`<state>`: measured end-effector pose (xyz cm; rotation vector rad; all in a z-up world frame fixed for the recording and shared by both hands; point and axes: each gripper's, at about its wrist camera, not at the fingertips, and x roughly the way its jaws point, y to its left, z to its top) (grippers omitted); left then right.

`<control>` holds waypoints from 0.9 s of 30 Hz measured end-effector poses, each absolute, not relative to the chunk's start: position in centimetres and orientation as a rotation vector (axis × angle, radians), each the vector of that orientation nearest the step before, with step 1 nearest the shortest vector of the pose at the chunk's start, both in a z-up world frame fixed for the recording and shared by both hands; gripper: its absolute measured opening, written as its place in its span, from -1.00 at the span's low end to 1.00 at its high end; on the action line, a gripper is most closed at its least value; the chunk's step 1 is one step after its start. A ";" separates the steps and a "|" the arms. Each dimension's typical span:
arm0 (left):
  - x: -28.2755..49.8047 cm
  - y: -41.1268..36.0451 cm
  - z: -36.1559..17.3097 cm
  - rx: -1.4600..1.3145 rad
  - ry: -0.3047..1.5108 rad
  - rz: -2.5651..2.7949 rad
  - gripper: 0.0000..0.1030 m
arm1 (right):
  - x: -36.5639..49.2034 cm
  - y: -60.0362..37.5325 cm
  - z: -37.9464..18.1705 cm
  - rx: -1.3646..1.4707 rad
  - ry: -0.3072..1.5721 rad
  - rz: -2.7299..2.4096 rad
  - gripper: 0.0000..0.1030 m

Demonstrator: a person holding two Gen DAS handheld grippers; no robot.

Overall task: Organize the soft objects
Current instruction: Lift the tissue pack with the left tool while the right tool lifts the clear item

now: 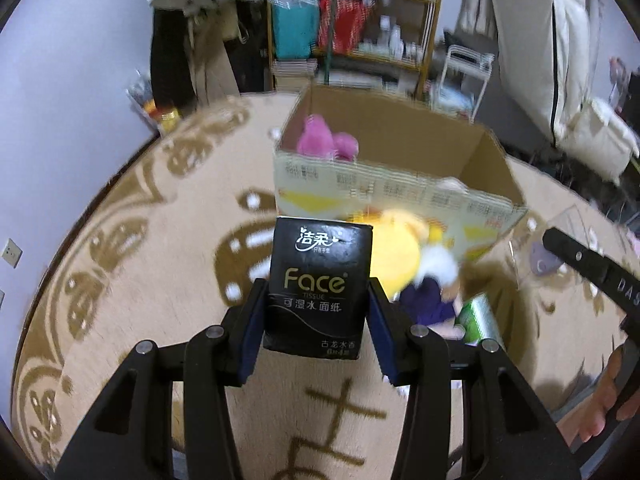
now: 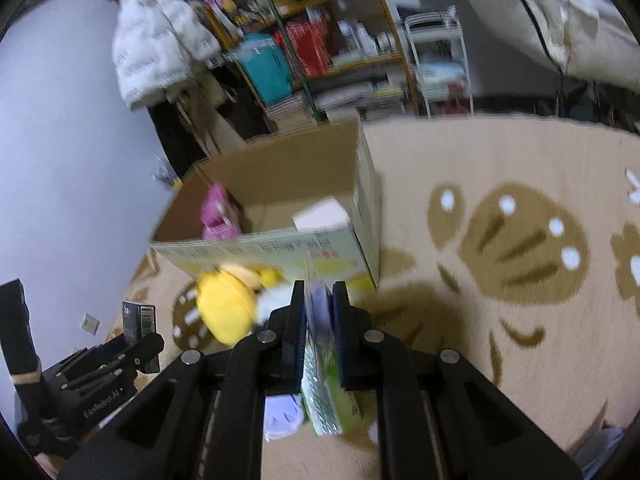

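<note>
Two grippers, both clamped: left gripper (image 1: pixel 316 312) squeezing an upright black tissue pack (image 1: pixel 318 288) above the patterned rug (image 1: pixel 132 280), right gripper (image 2: pixel 318 312) pinching a thin clear-wrapped packet (image 2: pixel 320 320), contents blurred. Beyond them, an open cardboard box (image 1: pixel 400 196) holding a pink plush (image 1: pixel 320 140) and a white block (image 2: pixel 320 214). Just before the box, on the rug, a yellow plush toy (image 1: pixel 394 252) and a green pack (image 1: pixel 480 318).
</note>
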<state>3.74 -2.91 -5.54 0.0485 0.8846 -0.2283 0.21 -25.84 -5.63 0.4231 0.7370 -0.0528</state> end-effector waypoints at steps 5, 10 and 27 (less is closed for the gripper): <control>3.0 -2.9 -2.8 0.083 0.728 -0.215 -0.10 | -0.5 -25.2 -3.4 0.370 0.624 -0.039 -0.76; 3.2 -3.2 -0.9 0.101 0.631 -0.243 -0.10 | -0.8 -24.8 -1.8 0.320 0.553 -0.029 -0.76; 5.7 -5.3 5.9 0.140 0.390 -0.285 -0.10 | 2.1 -24.8 3.2 0.221 0.425 -0.008 -0.75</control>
